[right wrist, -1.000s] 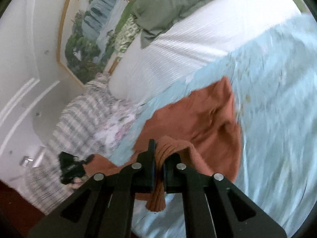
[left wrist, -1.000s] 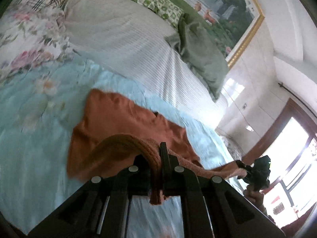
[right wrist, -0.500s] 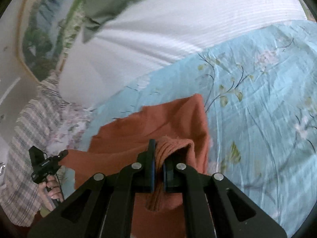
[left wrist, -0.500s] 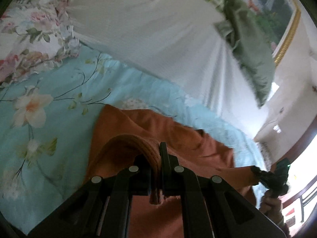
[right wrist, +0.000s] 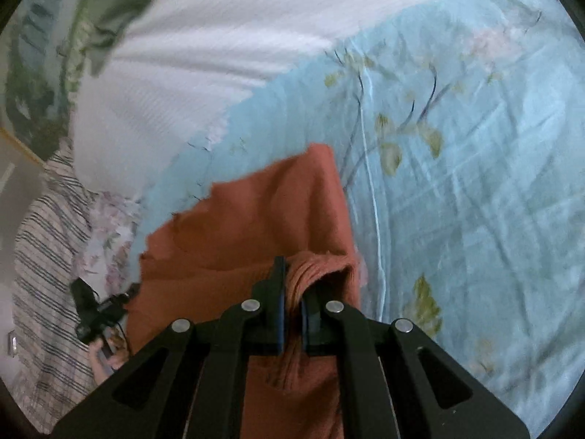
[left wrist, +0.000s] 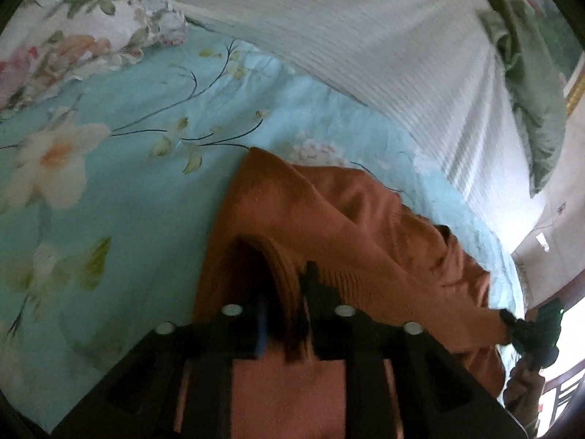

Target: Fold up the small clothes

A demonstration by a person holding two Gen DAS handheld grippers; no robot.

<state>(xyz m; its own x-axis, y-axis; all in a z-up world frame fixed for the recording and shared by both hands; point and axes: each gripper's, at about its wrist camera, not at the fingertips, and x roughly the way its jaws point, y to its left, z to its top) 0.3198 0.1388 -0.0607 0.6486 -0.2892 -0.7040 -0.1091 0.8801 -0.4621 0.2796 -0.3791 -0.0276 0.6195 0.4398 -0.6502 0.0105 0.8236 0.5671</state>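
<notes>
A rust-orange knit garment (left wrist: 329, 216) lies partly on a light blue floral bedspread (left wrist: 109, 190). My left gripper (left wrist: 289, 292) is shut on its ribbed edge and holds it up. My right gripper (right wrist: 292, 292) is shut on the other ribbed edge of the same garment (right wrist: 263, 219). The cloth hangs stretched between the two grippers. The right gripper also shows in the left wrist view (left wrist: 530, 333) at the far right, and the left gripper shows in the right wrist view (right wrist: 95, 314) at the left.
A white ribbed blanket (left wrist: 384, 44) lies beyond the garment, with a green pillow (left wrist: 537, 109) behind it. A pink floral pillow (left wrist: 73, 36) and a striped cloth (right wrist: 44, 256) lie at the side. The blue floral bedspread (right wrist: 475, 183) spreads to the right.
Both grippers have tilted down and moved closer over the bed, still holding the garment. The wall, painting and window have mostly left the views.
</notes>
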